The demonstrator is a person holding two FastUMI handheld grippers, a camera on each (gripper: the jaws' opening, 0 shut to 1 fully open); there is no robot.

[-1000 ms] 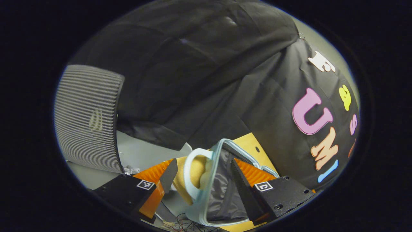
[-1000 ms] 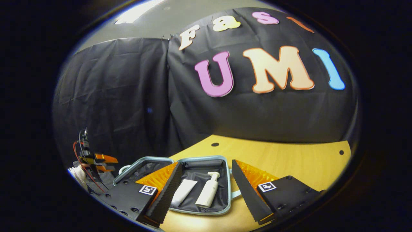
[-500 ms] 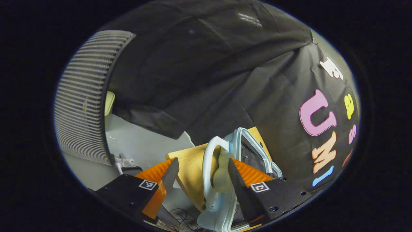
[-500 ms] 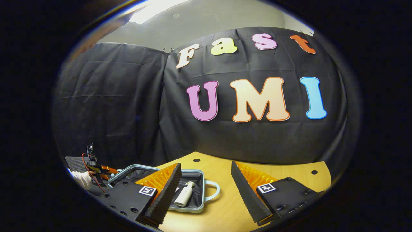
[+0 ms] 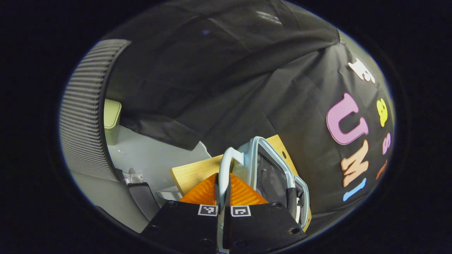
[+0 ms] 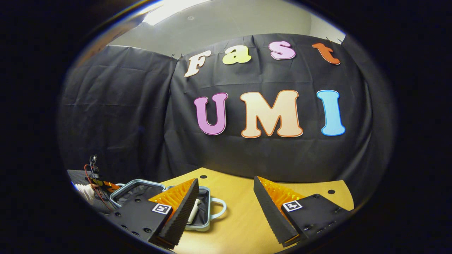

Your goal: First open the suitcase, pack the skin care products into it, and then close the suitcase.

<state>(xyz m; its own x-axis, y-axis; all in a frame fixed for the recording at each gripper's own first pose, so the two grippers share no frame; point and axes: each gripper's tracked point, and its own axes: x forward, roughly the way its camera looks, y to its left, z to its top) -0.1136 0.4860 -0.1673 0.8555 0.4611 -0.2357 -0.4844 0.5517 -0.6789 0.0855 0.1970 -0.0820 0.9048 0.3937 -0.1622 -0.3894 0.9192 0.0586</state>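
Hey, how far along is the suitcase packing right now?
Done: the suitcase lies open on the table with a white bottle inside. In hand: the left hand-held gripper is shut on the handle of one half, apparently to swing it over. The right hand-held gripper hangs open above the table. Left: bringing the halves together and closing it.

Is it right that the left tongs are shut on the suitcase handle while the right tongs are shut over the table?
Not quite. The left tongs are shut on the suitcase handle, but the right tongs are open, their fingers wide apart above the table, as the right gripper view shows.
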